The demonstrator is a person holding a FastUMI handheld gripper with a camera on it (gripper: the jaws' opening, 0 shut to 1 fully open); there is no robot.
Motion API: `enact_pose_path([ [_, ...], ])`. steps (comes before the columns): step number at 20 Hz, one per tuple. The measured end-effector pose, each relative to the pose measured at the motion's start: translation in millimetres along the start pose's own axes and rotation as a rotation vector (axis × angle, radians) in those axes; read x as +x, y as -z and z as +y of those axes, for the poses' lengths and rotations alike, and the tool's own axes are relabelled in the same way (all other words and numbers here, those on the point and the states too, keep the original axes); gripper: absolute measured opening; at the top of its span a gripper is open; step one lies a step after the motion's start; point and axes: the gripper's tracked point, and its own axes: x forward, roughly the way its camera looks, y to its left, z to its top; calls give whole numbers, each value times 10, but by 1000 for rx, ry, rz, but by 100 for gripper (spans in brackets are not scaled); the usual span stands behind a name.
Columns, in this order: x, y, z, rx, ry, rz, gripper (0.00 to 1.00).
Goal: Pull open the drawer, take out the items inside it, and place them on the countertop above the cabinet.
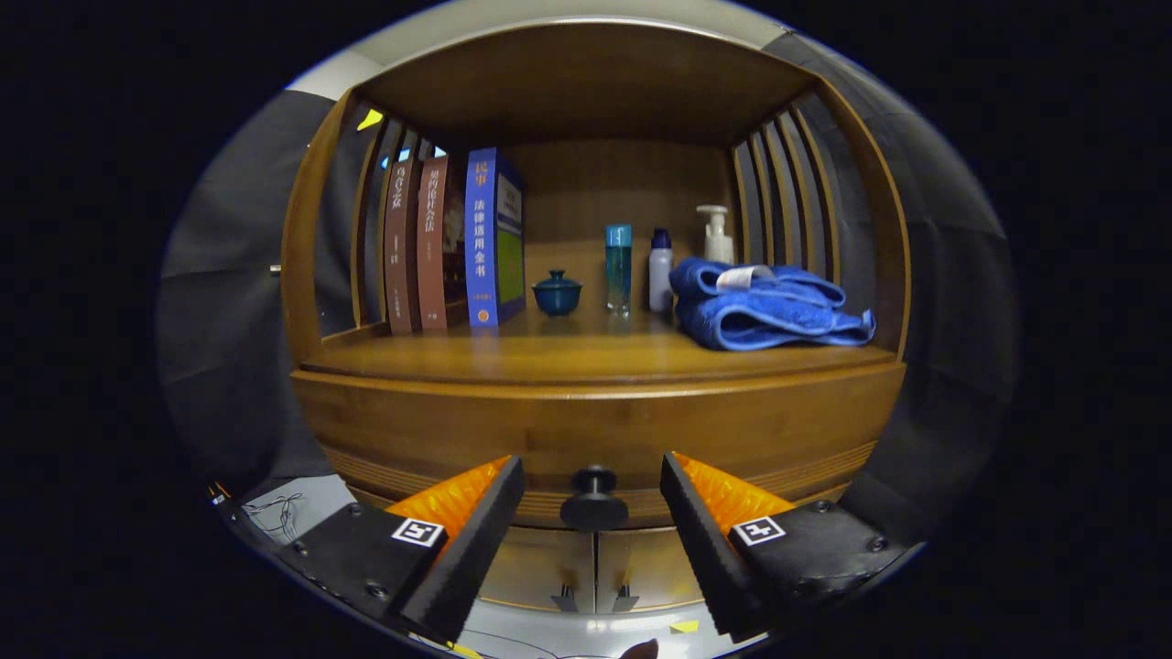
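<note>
A wooden cabinet faces me with its drawer front (pixel 595 430) closed, so what lies inside is hidden. A dark round knob (pixel 594 499) sticks out of the drawer's lower middle. My gripper (pixel 593 480) is open, one finger on each side of the knob, with a gap between each finger and the knob. Above the drawer runs the wooden countertop (pixel 586 355), an open shelf bay under a wooden roof.
On the countertop stand three upright books (pixel 453 243) at the left, a small dark blue lidded cup (pixel 557 292), a teal bottle (pixel 618 267), a white bottle (pixel 660 270), a pump bottle (pixel 717 234) and a folded blue towel (pixel 769 307). Two lower cabinet doors (pixel 595 567) sit under the drawer.
</note>
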Motion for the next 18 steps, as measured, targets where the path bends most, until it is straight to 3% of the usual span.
enact_pose_path([
  [1,41,55,-53,-2,21,10,97],
  [4,175,218,-22,-4,7,81,60],
  [7,205,279,-52,-5,41,104,51],
  [10,152,225,-54,-31,37,72,31],
  [18,-355,312,-79,-1,21,86,31],
])
